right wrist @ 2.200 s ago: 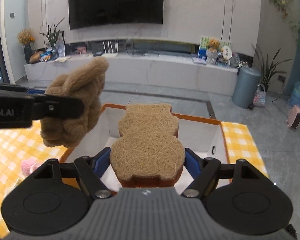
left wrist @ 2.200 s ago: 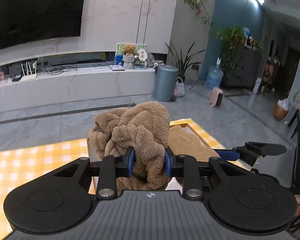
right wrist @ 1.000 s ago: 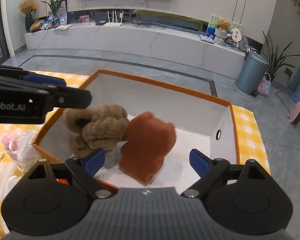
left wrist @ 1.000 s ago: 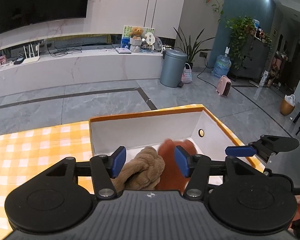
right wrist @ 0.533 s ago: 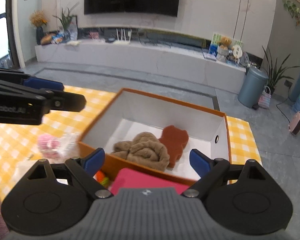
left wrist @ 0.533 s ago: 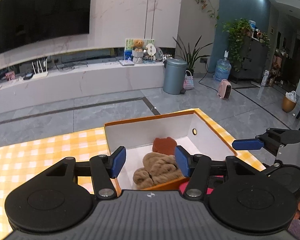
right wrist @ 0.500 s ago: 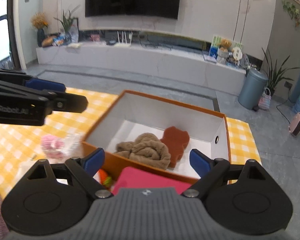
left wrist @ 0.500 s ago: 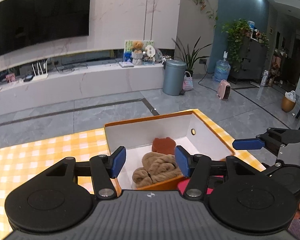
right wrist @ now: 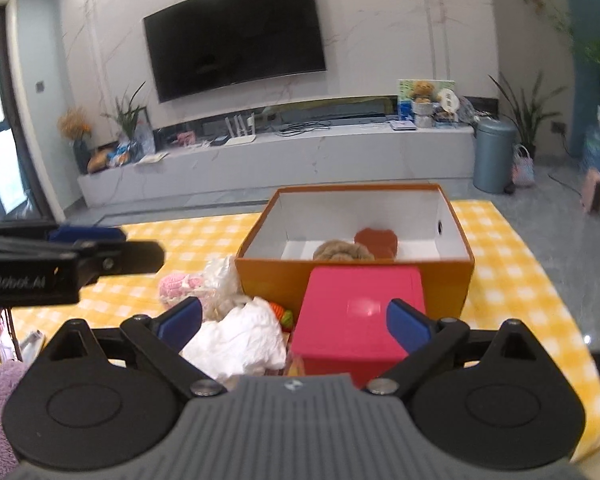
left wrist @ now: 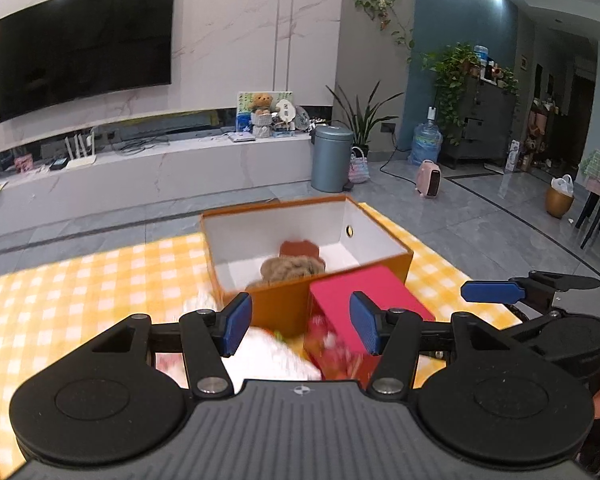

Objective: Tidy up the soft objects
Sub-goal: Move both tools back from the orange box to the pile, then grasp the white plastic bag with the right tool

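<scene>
yellow checked tablecloth (right wrist: 508, 264) is covering the table. orange box (right wrist: 352, 276) is sitting at 12 o'clock from both tongs, white inside, already holding the brown plush bundle (right wrist: 340, 251) and, touching it at 1 o'clock, the rust bear-shaped sponge (right wrist: 377, 241).

pink box (right wrist: 360, 312) is standing against the orange box's near wall. white cloth (right wrist: 240, 338) is lying at 9 o'clock of the pink box, pink knitted piece (right wrist: 178, 285) at 10 o'clock of the cloth.

right gripper (right wrist: 294, 322) is empty, jaws opening to near their widest. left gripper (left wrist: 300, 322) is gaping at a middling width, nothing pinched; frame is blurring.

judgement: next pickup is pending, likely the white cloth or pink knit. doing it well: one tong per item, jaws straddling the bulk, pinching the thick middle not a loose edge, steering clear of the pink box corner, lifting over the orange rim before letting go.
</scene>
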Motion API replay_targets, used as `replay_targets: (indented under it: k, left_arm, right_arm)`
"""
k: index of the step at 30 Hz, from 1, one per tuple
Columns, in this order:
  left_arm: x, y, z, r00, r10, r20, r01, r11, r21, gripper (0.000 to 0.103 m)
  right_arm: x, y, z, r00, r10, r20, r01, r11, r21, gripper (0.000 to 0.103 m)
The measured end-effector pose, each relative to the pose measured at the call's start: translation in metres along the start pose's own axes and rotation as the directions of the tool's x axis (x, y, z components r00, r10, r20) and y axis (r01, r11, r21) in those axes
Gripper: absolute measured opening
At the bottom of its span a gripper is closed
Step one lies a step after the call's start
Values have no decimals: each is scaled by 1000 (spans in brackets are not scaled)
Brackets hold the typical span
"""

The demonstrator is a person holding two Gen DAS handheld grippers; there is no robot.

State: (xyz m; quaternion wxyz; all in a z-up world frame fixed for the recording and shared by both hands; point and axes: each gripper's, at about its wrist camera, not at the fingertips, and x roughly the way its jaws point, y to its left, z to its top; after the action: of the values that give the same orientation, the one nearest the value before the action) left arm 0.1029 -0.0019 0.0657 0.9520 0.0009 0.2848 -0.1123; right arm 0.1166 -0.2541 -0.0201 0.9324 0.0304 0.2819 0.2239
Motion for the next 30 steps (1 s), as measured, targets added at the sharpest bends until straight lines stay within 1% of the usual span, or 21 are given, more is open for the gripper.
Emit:
replay_targets:
  k: [4,10,16,19,21,22,28,30]
  left_arm:
    - [-8,0,-25,1000,16,-12,-16,1000,-22,65]
    - [-13,5,-63,997,47,-58,-50,998,-49,65]
    - [-14,24,-100,993,30,-113,-44,991,-128,65]
    - [-11,35,-108,990,26,-135,-48,986,-161,65]
    - [-10,40,-111,990,26,-139,-51,982,-180,65]
    - [-11,41,-118,990,30,-139,-56,981,-186,65]
    - [-9,54,-125,988,42,-146,-72,977,-201,65]
    - [-7,58,-125,986,61,-154,-91,977,-193,65]
  right_arm:
    - [-3,7,-21,999,-35,-1,35,999,4,97]
    - [1,12,-44,999,-29,-46,31,999,35,97]
    - [11,25,-65,995,-28,-92,28,1000,5,97]
    - [18,32,-71,993,-11,-121,10,1000,-8,97]
    - [23,36,-75,990,-10,-138,7,1000,-20,97]
    - [25,37,-75,990,-9,-144,5,1000,-24,97]
    - [40,48,-70,988,33,-154,-40,998,-41,97]
    - [48,55,-67,987,49,-156,-59,997,-59,97]
